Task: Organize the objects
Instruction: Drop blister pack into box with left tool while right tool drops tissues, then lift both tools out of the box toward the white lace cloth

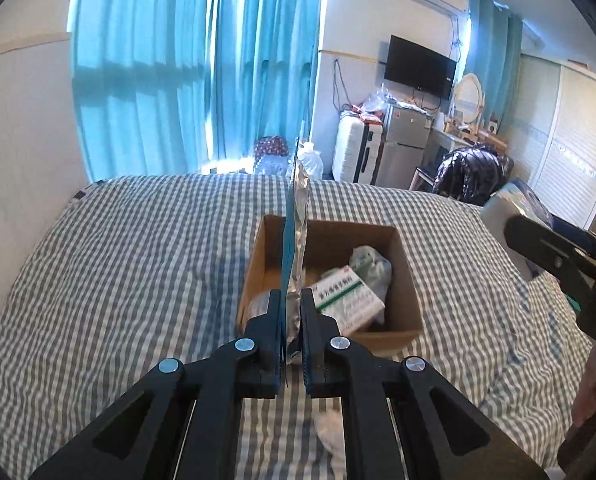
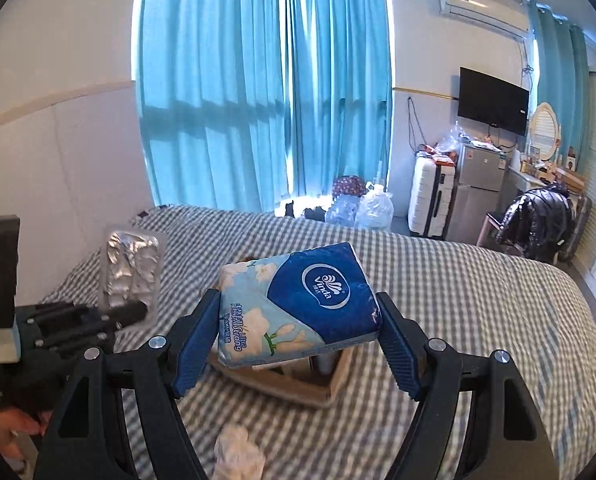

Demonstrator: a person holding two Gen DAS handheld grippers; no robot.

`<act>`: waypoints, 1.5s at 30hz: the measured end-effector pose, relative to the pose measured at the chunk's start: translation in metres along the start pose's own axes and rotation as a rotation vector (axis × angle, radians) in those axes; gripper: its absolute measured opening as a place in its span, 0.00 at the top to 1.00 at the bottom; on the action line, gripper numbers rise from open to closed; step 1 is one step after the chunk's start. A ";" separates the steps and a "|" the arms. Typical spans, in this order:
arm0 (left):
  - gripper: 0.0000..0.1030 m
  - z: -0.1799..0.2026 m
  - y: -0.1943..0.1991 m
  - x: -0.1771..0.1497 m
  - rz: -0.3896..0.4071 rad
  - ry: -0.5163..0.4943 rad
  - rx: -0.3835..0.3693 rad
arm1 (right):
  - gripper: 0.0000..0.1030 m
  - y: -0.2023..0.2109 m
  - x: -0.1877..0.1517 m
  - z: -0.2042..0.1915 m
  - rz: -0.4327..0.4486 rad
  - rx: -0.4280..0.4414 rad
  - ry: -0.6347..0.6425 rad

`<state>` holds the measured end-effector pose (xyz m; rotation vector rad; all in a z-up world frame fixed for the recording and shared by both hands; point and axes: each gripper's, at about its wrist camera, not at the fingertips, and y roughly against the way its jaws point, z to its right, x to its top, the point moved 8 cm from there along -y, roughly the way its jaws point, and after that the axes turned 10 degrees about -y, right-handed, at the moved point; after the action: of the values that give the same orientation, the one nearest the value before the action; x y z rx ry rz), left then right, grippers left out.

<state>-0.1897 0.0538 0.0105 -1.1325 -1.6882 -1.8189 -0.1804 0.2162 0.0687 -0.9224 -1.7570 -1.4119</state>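
My left gripper [image 1: 290,300] is shut on a silver foil blister pack [image 1: 298,232], held edge-on above the open cardboard box [image 1: 407,280] on the bed. The pack also shows in the right wrist view [image 2: 132,268], with the left gripper [image 2: 136,312] below it. The box holds a white and green medicine carton [image 1: 347,296] and a crumpled grey-green bag [image 1: 371,266]. My right gripper [image 2: 299,312] is shut on a blue Vinda tissue pack [image 2: 298,300], held above the box [image 2: 298,380]. In the left wrist view the tissue pack [image 1: 513,208] sits at the right.
The box stands on a bed with a grey checked sheet [image 1: 118,280]. A crumpled white tissue [image 2: 238,456] lies on the sheet in front of the box. Blue curtains [image 1: 198,68], a suitcase, a fridge and a chair stand beyond the bed.
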 end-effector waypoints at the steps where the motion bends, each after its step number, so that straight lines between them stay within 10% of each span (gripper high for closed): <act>1: 0.93 -0.001 -0.010 0.007 -0.004 -0.003 -0.002 | 0.27 -0.009 0.004 0.001 0.002 -0.001 -0.001; 15: 0.93 0.001 -0.148 0.030 -0.073 -0.089 0.008 | 0.27 -0.177 -0.004 0.045 -0.110 0.015 -0.064; 27: 0.89 0.006 -0.183 0.002 -0.141 -0.067 -0.009 | 0.13 -0.201 -0.030 0.081 -0.115 0.022 -0.146; 33: 0.30 -0.002 -0.160 0.007 -0.134 -0.004 0.002 | 0.00 -0.155 0.005 0.082 -0.006 -0.008 -0.149; 45: 0.02 0.002 -0.014 0.042 0.034 -0.040 0.082 | 0.00 -0.004 0.050 0.038 0.107 -0.039 -0.049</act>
<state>-0.2247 0.0678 0.0346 -1.1632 -1.7385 -1.7015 -0.2125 0.2581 0.1026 -1.0639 -1.6944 -1.3704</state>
